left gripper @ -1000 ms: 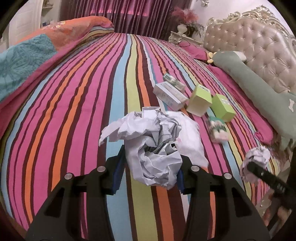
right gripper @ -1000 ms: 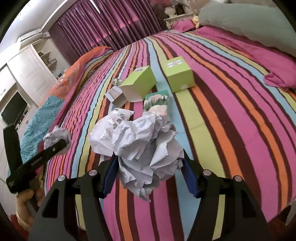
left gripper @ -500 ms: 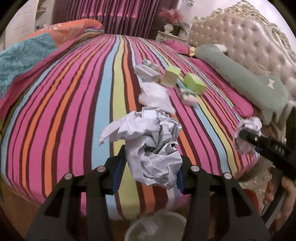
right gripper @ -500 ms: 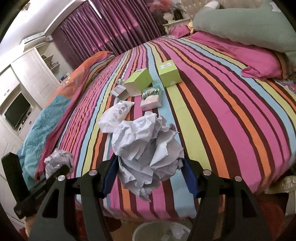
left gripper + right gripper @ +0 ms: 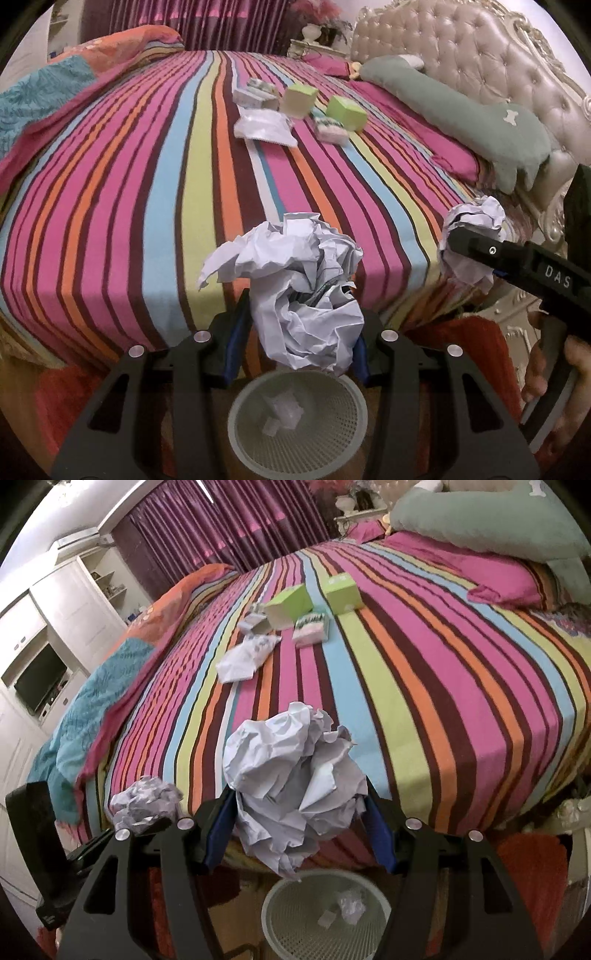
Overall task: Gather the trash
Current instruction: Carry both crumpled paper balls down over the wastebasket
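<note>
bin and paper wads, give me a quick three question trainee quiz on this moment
1. True or false: each gripper, left gripper and right gripper, is shut on a paper wad.
2. Which lies below both grippers? A) a bin B) a chair C) a drawer
3. Fill in: the bin already holds crumpled ____.

Key:
1. True: the left wad and right wad sit between the fingers.
2. A
3. paper
</note>
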